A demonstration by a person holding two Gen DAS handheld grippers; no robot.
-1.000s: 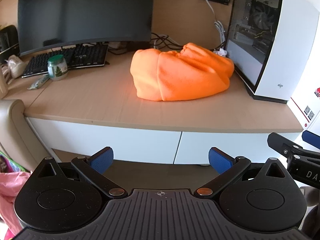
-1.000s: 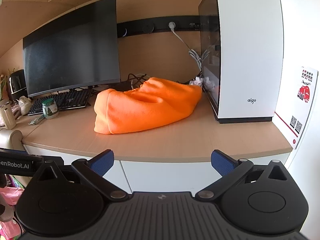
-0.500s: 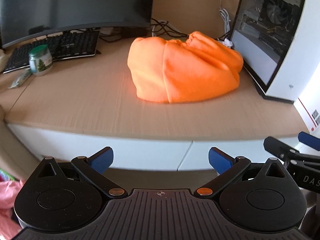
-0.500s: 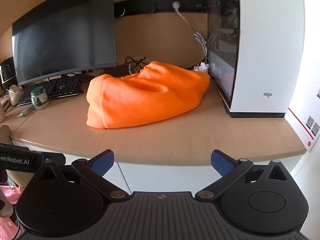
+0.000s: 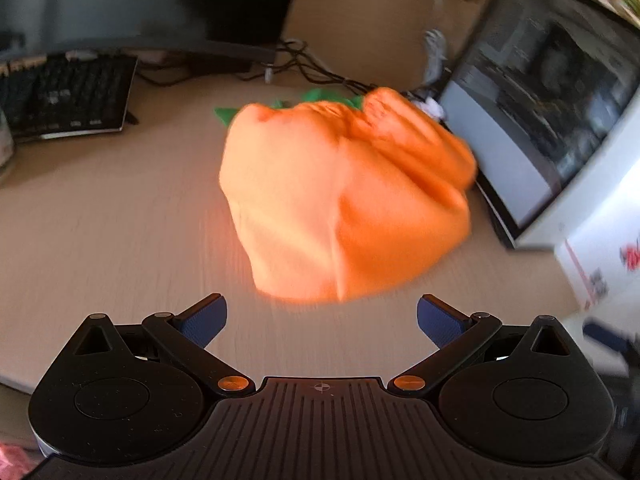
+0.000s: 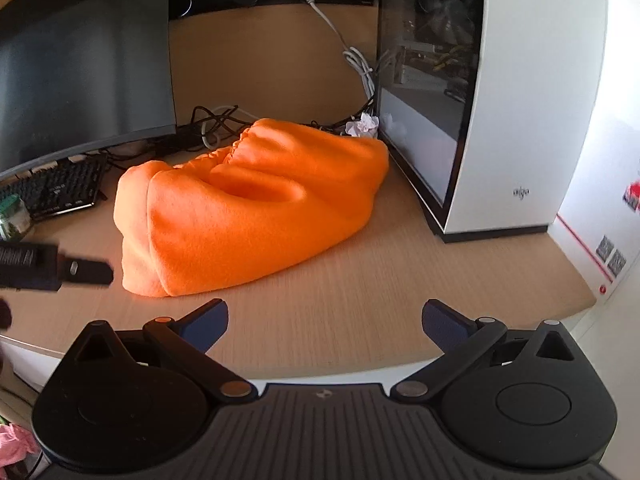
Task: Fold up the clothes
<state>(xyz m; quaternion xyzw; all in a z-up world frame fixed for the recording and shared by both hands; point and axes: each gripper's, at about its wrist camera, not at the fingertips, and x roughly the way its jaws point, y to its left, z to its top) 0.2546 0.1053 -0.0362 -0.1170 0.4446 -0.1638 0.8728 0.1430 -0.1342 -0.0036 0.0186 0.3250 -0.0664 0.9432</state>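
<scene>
Over the table (image 6: 360, 280), both open, empty claws, left (image 5: 322, 316) and right (image 6: 325, 318), have been brought nearer the orange garment (image 6: 248, 208).

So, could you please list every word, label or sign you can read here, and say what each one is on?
"aigo": small grey logo, low on the white PC case; only just legible.
Wall sticker, red and white: too blurred to read.
QR codes on the wall: not readable.
Lettering on the left gripper body: blurred.
Keyboard keys and jar label: too small.
The left wrist view is motion-blurred; nothing legible.
</scene>
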